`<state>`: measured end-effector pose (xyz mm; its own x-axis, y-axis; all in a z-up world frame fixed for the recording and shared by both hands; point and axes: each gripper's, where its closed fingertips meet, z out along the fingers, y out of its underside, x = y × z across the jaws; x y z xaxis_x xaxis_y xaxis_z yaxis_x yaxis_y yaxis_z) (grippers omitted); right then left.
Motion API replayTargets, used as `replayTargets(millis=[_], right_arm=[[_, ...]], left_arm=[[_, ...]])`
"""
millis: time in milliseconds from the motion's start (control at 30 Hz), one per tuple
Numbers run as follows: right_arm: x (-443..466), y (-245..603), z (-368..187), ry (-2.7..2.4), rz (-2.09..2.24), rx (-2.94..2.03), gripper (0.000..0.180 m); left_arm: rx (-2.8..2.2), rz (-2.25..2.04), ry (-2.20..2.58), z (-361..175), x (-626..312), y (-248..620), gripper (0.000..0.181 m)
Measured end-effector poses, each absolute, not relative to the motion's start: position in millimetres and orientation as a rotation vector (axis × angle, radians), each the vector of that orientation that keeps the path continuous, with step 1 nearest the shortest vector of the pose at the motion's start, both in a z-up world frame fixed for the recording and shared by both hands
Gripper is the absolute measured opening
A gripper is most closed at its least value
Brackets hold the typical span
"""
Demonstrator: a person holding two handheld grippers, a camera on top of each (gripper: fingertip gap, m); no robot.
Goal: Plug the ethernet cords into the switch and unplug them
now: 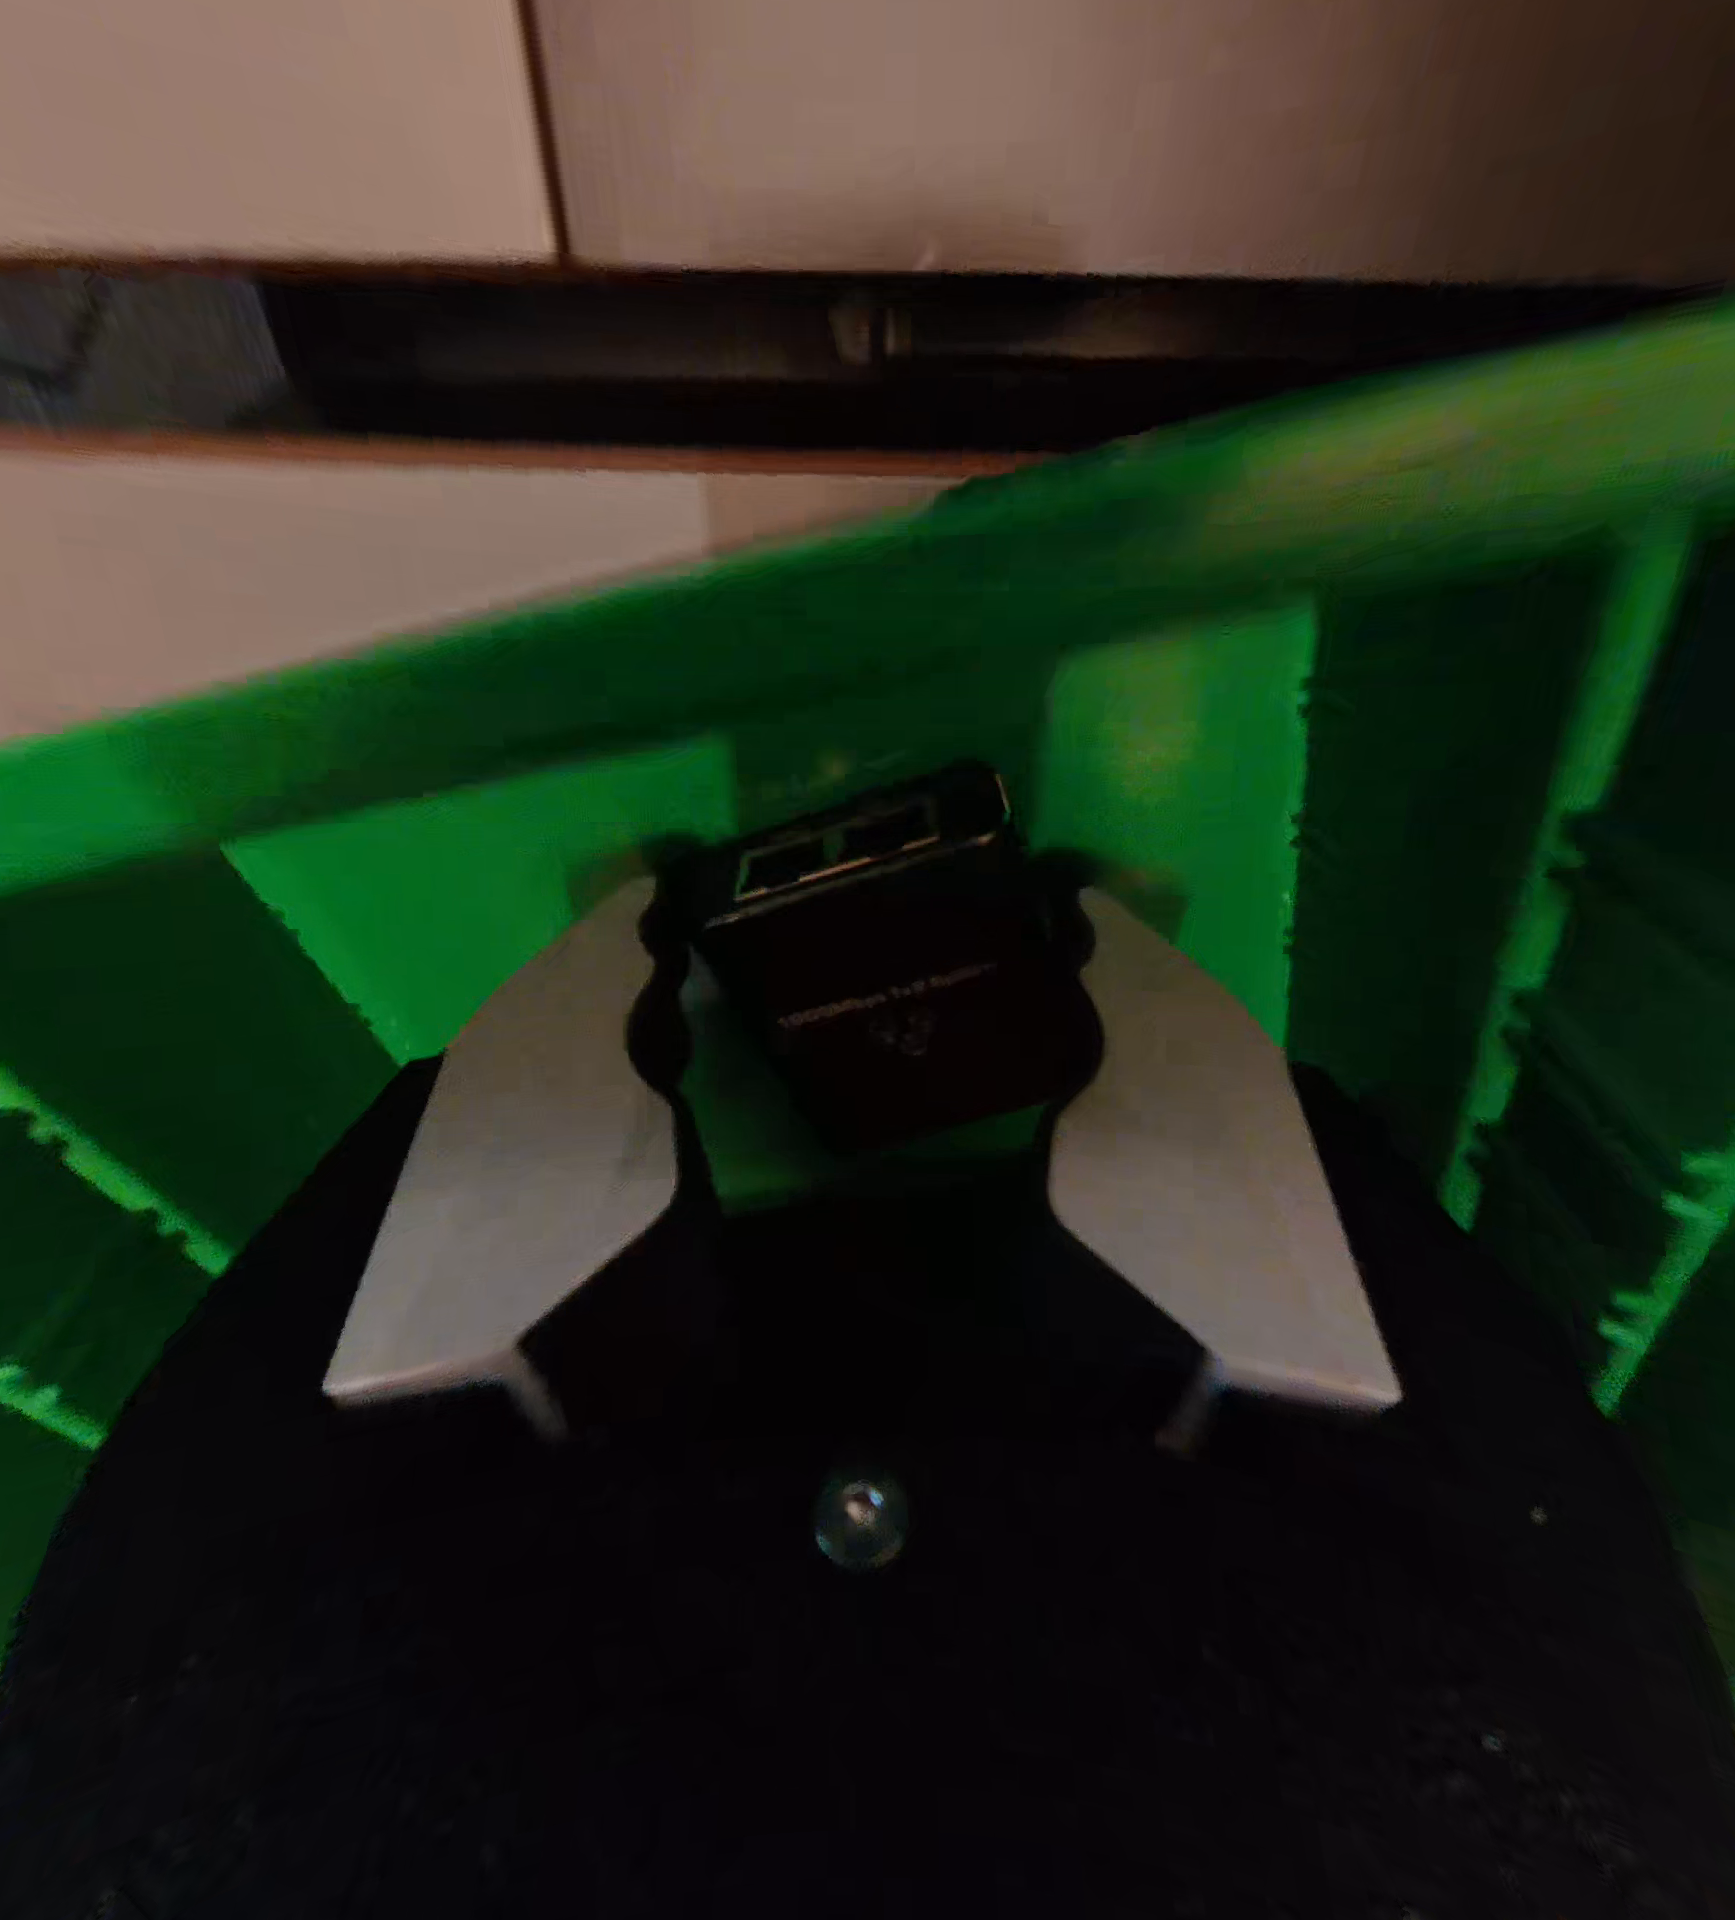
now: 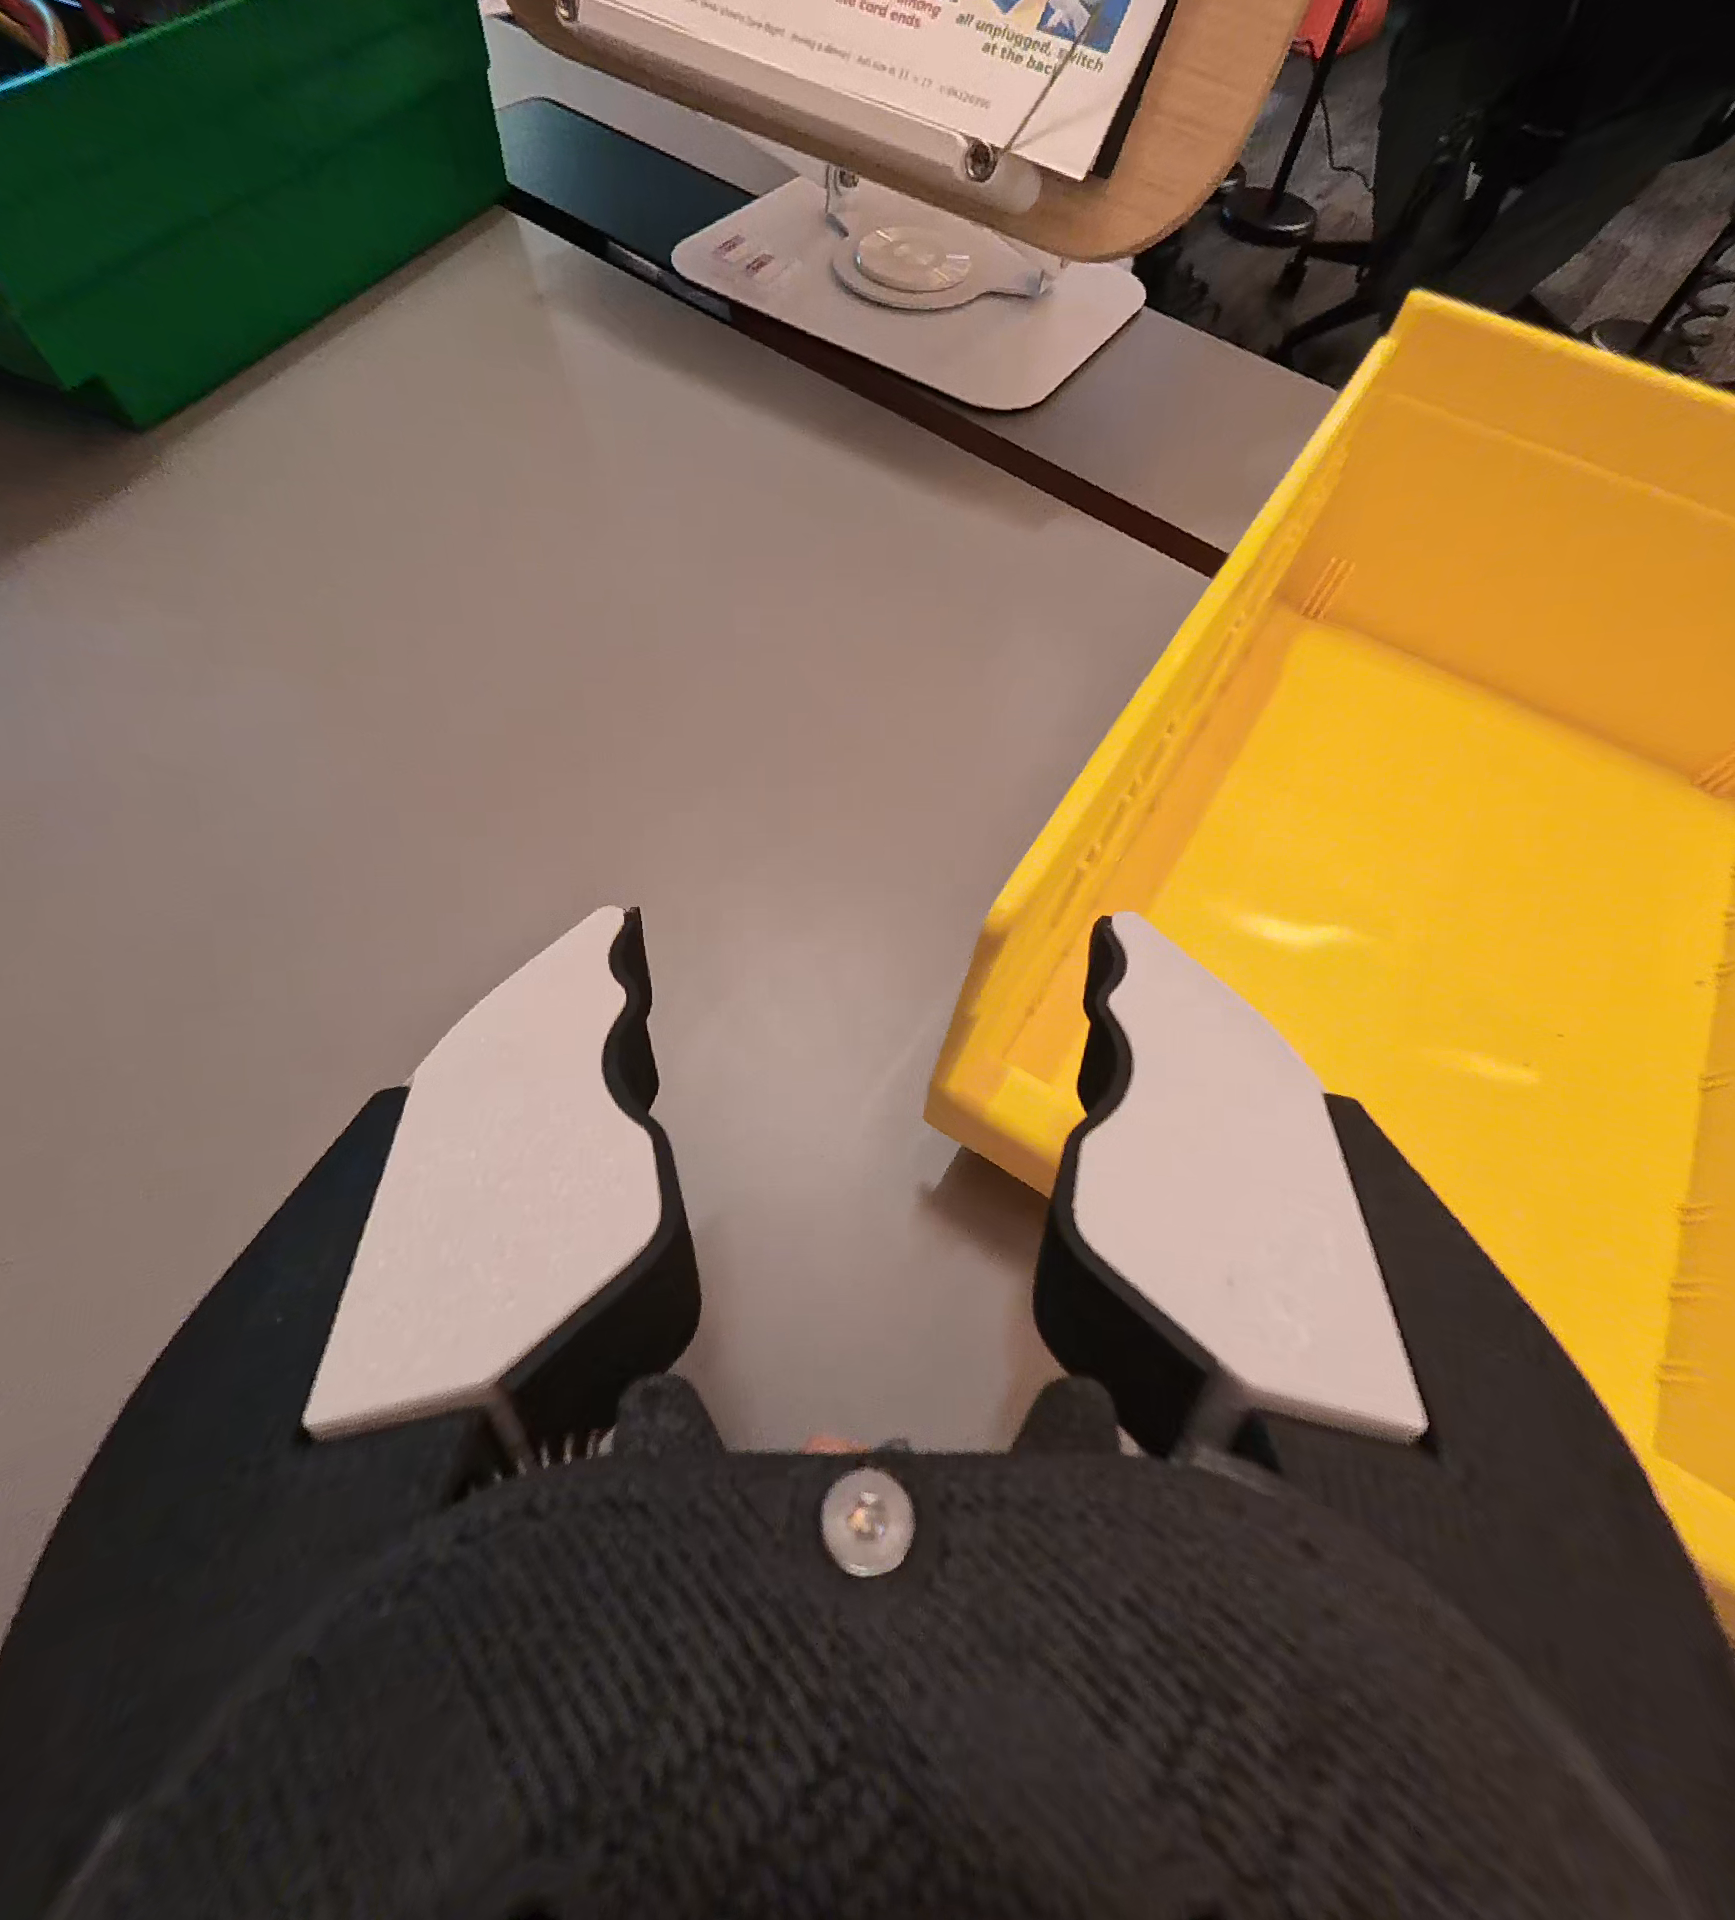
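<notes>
The small black switch (image 1: 884, 966) sits clamped between the left gripper (image 1: 868, 935) fingertips, ports facing away (picture blurred), a green bin (image 1: 1258, 582) just beyond. The right gripper (image 2: 868, 997) gapes wide, empty, above the table (image 2: 427, 727), beside a yellow bin (image 2: 1465, 831).

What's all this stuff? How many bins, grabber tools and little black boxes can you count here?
Bins: 2, a green bin and a yellow bin
Grippers: 2, left gripper and right gripper
Switch: 1
Total: 5
</notes>
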<state>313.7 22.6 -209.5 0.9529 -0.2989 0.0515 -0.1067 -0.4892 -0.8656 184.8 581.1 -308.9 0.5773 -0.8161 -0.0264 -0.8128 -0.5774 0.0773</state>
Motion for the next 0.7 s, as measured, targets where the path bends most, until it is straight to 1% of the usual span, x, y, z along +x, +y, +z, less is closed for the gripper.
replayTargets(millis=[100, 200, 300, 367, 433, 533, 633, 700], right_arm=[[309, 24, -204, 0.285, -0.244, -2.068, 0.080], [302, 28, -193, 0.280, -0.250, -2.023, 0.079], [289, 39, -184, 0.239, -0.240, -1.995, 0.079], [280, 49, -178, 0.217, -0.249, -1.966, 0.080], [266, 63, -170, 0.189, -0.236, -1.926, 0.081], [242, 84, -154, 0.139, -0.232, -1.836, 0.082], [212, 101, -137, 0.084, -0.217, -1.746, 0.085], [192, 110, -126, 0.057, -0.219, -1.682, 0.085]], left_arm=[[2.752, -0.010, -1.621, -294, 198, 585, 0.067], [2.736, 0.125, -1.853, -261, 209, 584, 0.067], [2.728, 0.379, -2.078, -210, 219, 574, 0.067], [2.716, 0.664, -2.170, -165, 226, 555, 0.067], [2.644, 1.049, -2.247, -116, 230, 523, 0.067], [2.287, 1.612, -2.413, -52, 224, 446, 0.066], [1.766, 2.051, -2.591, -14, 202, 350, 0.066], [1.478, 2.313, -2.527, -3, 184, 287, 0.066]])
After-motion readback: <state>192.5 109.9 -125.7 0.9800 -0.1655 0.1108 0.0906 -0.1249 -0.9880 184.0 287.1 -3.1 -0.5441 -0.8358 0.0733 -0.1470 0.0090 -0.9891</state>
